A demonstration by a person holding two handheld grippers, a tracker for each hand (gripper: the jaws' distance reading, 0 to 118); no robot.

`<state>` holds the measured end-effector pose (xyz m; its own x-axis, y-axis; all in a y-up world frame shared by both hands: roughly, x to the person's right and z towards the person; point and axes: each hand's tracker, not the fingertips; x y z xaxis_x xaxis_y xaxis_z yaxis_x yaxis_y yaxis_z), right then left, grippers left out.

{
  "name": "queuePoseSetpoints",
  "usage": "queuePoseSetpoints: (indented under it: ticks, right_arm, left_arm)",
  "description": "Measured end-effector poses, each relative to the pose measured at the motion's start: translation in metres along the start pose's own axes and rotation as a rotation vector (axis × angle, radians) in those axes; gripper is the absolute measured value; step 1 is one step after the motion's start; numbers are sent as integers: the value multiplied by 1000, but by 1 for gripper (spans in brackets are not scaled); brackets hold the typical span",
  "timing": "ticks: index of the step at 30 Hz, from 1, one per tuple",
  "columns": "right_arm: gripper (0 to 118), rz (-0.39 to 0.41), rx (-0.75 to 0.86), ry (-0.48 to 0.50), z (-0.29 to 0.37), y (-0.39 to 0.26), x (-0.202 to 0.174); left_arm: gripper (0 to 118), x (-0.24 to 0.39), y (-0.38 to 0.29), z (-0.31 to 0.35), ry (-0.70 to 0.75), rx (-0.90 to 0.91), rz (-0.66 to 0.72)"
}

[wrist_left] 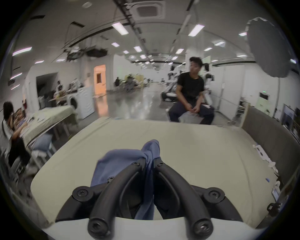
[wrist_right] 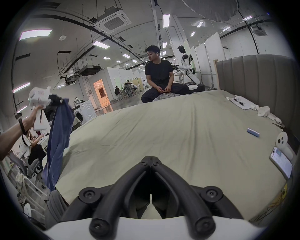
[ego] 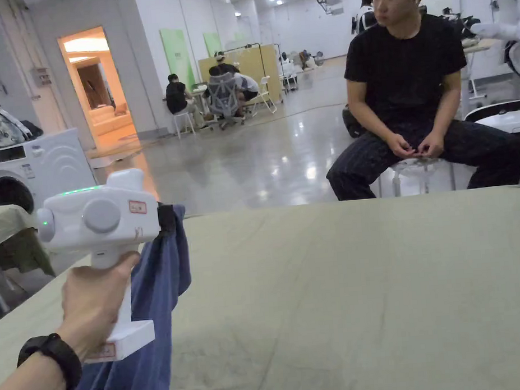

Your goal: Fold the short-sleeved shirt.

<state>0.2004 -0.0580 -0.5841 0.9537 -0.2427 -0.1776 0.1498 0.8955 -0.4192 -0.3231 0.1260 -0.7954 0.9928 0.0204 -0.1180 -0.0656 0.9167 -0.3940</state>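
Observation:
A blue shirt (ego: 151, 325) hangs bunched in the air at the left edge of the bed (ego: 362, 297), its lower part dropping out of the head view. My left gripper (ego: 168, 217) is raised above the bed's left side and shut on the shirt's top fold. In the left gripper view the blue cloth (wrist_left: 150, 155) is pinched between both black jaws. The right gripper view shows the shirt (wrist_right: 58, 136) and the left gripper (wrist_right: 56, 99) at far left. My right gripper (wrist_right: 151, 158) is shut on nothing, low over the bed's near part.
A person in black (ego: 407, 80) sits on a stool beyond the bed's far edge. A grey headboard (wrist_right: 259, 84) runs along the right, with a phone (wrist_right: 281, 164), a small blue block (wrist_right: 253, 132) and papers (wrist_right: 240, 101) near it. A washing machine (ego: 32, 171) stands at left.

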Motion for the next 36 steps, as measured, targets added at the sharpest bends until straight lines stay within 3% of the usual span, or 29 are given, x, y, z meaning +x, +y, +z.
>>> queuePoseSetpoints:
  ticks: [3,7,11,15,19,21,24,28,31,36]
  right_arm:
    - [0,-7,24,-22,12,3,8]
    - [0,-54,51,-53,27,6,20]
    - [0,4,75,-130,46,5,29]
    - [0,-22,71,-178,59,2,43]
    - [0,-69,91,-233,75,0,58]
    - [0,-80,86,-252,81,1,63]
    - [0,-71,79,-280,85,-9,84]
    - [0,-81,66,-298,87,-17,94]
    - [0,-84,64,-303,91,-18,98]
    - [0,-50,72,-294,93,-11,91]
  left_arm:
    - [7,70,-2,-9,-124,-5,-92]
    - [8,171,-68,-43,-358,-181,-184]
    - [8,265,-162,-39,-607,-267,-116]
    - [8,355,-232,-15,-801,-353,-99]
    - [8,439,-281,34,-972,-390,-279]
    - [8,463,-302,55,-1059,-429,-305]
    - [9,476,-323,80,-1149,-462,-375]
    - [39,457,-322,97,-1149,-376,-465]
    - [39,414,-291,102,-1117,-275,-437]
    - [39,296,-231,105,-885,-87,-313]
